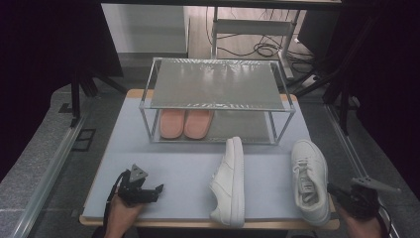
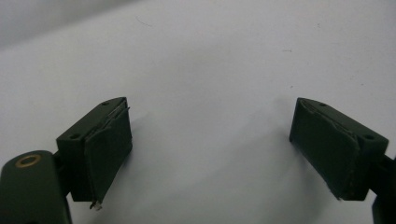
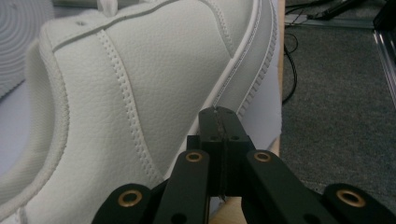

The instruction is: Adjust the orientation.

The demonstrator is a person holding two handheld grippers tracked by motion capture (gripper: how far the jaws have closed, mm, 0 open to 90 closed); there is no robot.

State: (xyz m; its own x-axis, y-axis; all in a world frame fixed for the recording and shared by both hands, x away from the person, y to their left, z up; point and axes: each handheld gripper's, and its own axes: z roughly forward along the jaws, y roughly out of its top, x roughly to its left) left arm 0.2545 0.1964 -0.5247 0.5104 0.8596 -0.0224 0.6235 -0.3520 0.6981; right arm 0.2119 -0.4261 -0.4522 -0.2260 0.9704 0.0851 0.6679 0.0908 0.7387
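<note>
While parted wide over bare mat, left gripper (image 1: 159, 189) near front-left table (image 1: 124, 148) edge, holding nothing | right gripper (image 1: 331, 188) pressed closed, empty, tips just beside heel of right sneaker (image 1: 309, 181) at front-right edge | second sneaker (image 1: 229, 182) on its side, centre front | pink slippers (image 1: 185, 123) on lower shelf of rack (image 1: 218, 101) | open mat between left gripper and sneakers

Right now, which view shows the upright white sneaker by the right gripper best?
The high view: the whole upright sneaker sits at the table's right edge. The right gripper view gives only its heel side, close up. The left gripper view faces bare tabletop.
</note>
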